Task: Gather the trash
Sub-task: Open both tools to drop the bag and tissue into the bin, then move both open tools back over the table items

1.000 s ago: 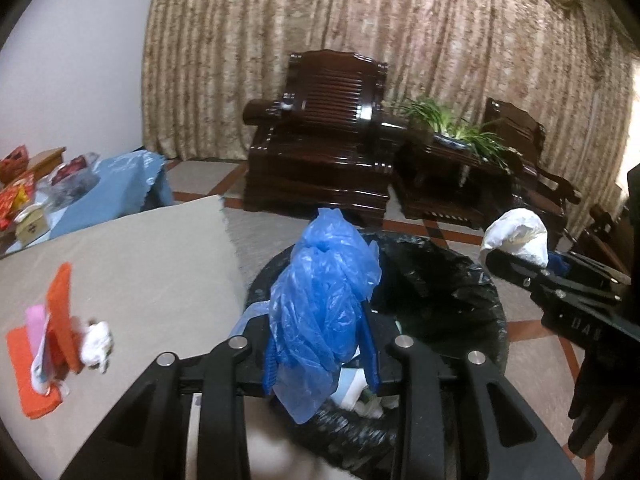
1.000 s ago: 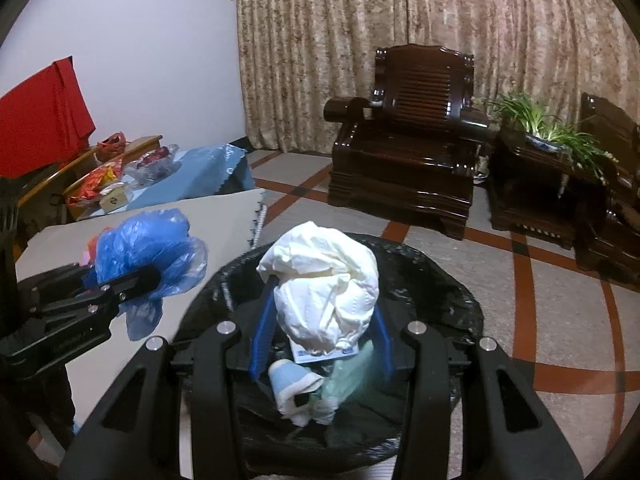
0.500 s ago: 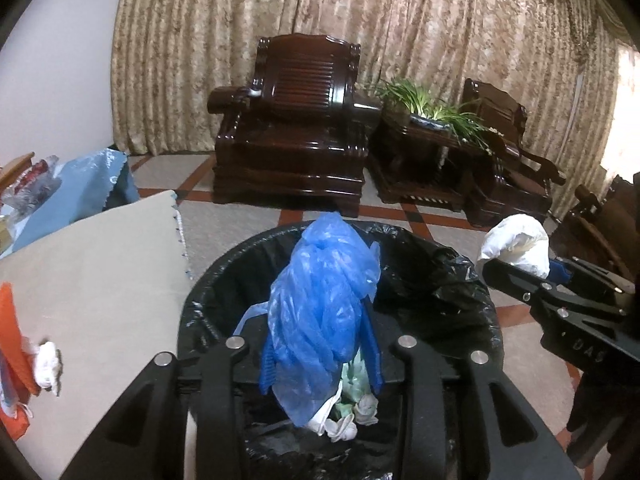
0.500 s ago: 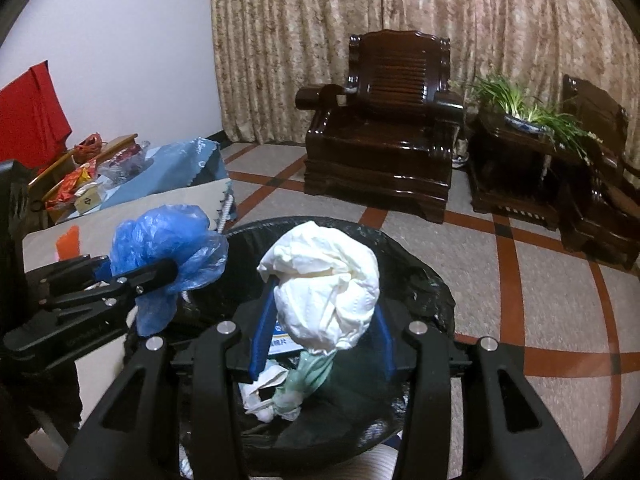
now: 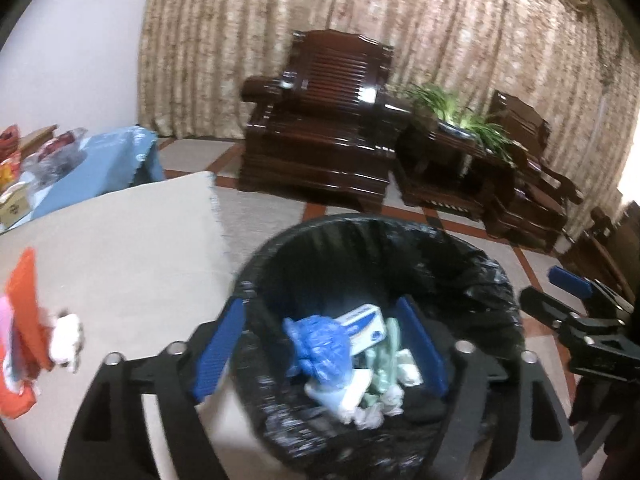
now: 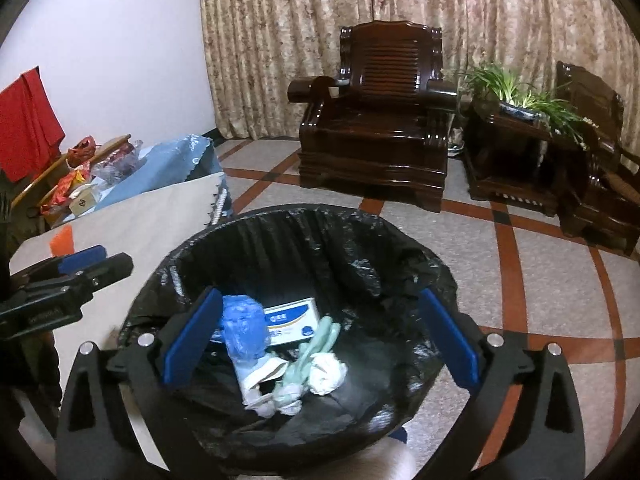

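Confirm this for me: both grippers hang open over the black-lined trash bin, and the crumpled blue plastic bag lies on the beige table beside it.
Not quite. The crumpled blue plastic bag lies inside the black-lined trash bin, next to a white-and-blue box, as the right wrist view shows. The rest holds: the left gripper and right gripper have just opened, with nothing between their jaws.

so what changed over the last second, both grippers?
Both let go. The left gripper has just opened its jaws and the crumpled blue plastic bag fell into the black-lined trash bin. The right gripper has just opened too; its crumpled white paper wad now lies in the bin. Nothing sits between either pair of jaws. Unchanged: orange and pink scraps on the beige table, still uncollected.
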A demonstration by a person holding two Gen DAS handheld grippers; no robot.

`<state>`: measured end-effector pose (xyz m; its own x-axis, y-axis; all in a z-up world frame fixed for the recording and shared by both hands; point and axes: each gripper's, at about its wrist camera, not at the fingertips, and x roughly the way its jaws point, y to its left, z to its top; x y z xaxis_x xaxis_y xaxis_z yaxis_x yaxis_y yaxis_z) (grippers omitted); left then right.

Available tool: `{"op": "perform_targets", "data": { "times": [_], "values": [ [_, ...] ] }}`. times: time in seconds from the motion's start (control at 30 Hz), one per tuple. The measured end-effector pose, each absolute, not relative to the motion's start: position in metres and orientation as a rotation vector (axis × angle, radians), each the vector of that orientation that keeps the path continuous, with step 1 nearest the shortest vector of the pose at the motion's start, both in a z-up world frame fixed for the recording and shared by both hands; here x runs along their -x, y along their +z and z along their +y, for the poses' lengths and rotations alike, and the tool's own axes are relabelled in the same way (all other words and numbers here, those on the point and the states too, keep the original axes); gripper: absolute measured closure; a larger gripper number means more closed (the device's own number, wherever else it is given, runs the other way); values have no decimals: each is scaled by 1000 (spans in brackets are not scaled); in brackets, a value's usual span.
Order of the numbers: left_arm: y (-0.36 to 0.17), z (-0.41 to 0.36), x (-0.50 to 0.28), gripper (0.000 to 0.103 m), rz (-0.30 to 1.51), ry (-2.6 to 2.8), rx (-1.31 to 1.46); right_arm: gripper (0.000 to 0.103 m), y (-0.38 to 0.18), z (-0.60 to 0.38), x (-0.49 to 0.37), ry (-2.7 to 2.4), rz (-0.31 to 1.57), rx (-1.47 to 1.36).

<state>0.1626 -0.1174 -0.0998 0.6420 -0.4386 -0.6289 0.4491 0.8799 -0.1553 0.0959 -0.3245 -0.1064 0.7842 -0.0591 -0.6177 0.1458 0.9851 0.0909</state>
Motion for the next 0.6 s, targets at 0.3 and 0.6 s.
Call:
{"op": "perform_targets", "data": {
  "times": [0.3, 0.6],
  "values": [
    [-91, -41, -150, 11, 661, -324, 4, 5, -89, -272, -100, 16, 629, -76],
    [-92, 38, -132, 9, 618, -128, -37, 5, -87, -217, -121, 123, 633, -66]
  ]
}}
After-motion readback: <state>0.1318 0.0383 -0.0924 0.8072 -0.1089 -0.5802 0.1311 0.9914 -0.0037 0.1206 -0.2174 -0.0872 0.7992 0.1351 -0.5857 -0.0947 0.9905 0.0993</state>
